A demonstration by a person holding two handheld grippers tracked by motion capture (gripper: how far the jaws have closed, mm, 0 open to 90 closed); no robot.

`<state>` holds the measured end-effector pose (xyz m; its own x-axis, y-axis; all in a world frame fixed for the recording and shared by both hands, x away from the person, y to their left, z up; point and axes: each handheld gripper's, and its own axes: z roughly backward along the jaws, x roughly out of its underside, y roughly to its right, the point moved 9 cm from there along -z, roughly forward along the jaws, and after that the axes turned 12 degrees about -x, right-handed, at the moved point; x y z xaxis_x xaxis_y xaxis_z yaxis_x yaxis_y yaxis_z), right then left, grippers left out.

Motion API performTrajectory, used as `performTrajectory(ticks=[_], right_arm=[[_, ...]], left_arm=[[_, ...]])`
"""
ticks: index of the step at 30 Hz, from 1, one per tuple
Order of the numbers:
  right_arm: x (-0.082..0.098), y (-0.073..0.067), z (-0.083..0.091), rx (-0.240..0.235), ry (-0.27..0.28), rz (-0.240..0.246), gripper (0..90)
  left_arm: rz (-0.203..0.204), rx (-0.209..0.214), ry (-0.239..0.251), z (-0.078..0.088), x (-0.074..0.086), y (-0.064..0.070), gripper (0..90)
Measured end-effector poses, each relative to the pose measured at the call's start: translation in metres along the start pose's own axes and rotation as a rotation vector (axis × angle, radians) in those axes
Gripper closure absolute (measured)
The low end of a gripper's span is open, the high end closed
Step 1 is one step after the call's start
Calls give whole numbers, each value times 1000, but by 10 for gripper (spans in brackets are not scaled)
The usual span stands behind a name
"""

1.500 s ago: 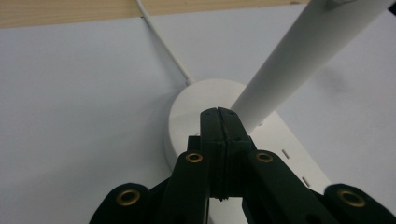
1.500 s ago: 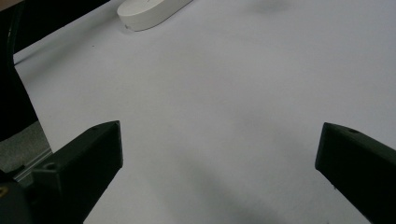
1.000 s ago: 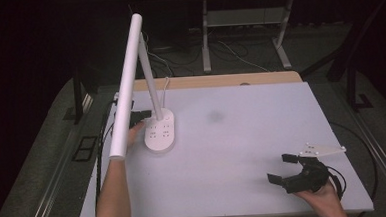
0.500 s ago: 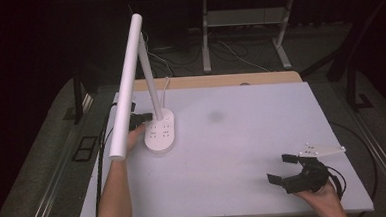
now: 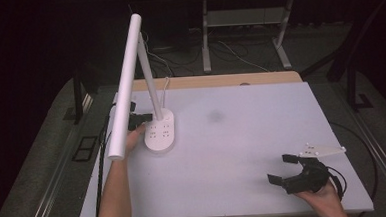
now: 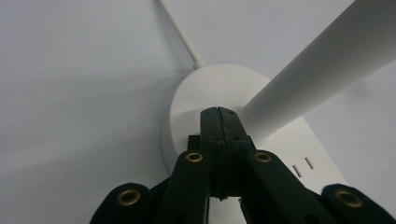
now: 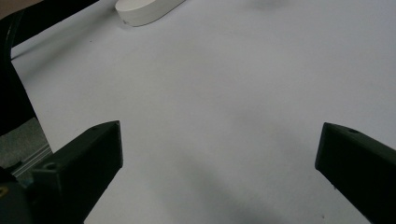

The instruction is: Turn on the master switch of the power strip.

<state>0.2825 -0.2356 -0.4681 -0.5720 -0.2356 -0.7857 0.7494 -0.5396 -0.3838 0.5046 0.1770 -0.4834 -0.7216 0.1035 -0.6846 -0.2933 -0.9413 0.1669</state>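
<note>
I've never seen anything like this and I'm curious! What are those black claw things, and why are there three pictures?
A person at a white table holds a tool in each hand, called a hand-held gripper. It has two black jaws that pinch. One picture looks down from above. The other two come from small cameras riding on each tool. On the table stands a white desk lamp. The left hand-held gripper has its jaws shut, resting on the lamp's base beside the stem. The right hand-held gripper is open, holding nothing, above bare table.

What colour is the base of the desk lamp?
White; the lamp base shows it best in the left gripper view.
</note>
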Motion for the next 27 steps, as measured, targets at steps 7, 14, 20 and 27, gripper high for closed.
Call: performTrajectory(ticks=[7, 14, 20, 27], right_arm=[[0, 0, 0, -1, -4, 5, 2], [0, 0, 0, -4, -4, 10, 3], [0, 0, 0, -5, -7, 13, 2], [0, 0, 2, -4, -3, 15, 3]], left_arm=[[32, -5, -32, 0, 1, 0, 900], [31, -28, -44, -1, 0, 1, 900], [4, -62, -71, -3, -3, 3, 900], [17, -72, -57, -4, -3, 4, 900]])
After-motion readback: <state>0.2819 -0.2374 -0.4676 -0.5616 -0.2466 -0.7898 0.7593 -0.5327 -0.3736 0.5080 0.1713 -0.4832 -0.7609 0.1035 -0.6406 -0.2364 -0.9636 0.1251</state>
